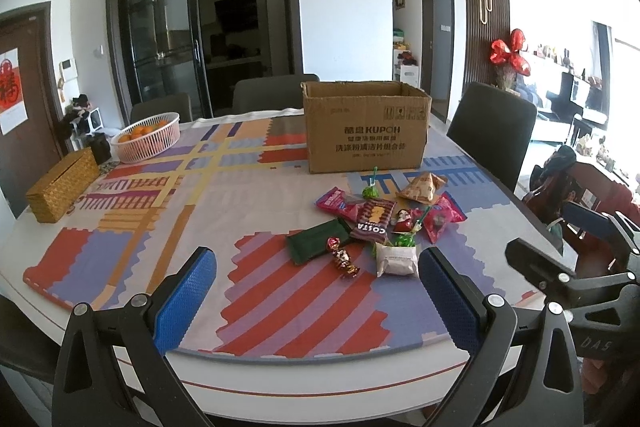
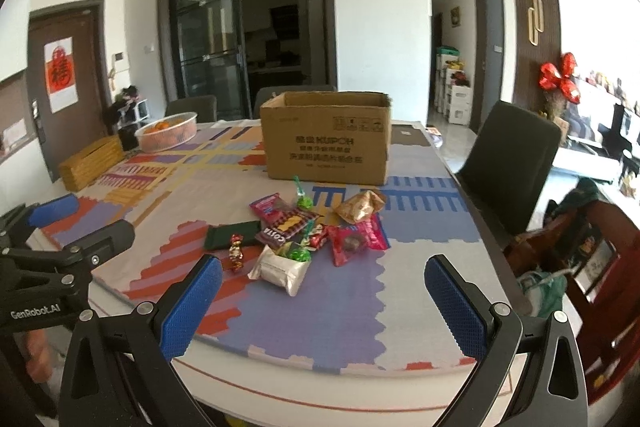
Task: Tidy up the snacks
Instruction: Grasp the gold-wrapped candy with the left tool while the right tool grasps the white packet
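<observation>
Two grippers are hovering over the table's near edge, both empty: the left gripper and the right gripper are each holding their blue fingers spread wide. Snacks are lying heaped at twelve o'clock from the right gripper, with the open box sitting just beyond them.

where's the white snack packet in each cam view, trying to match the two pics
Left wrist view: the white snack packet lies low and right of centre, the pile's nearest item, just left of the right blue fingertip.
Right wrist view: the white snack packet sits near centre, tilted, at the pile's front edge.
Shared landmark: the cardboard box stands behind the pile.
</observation>
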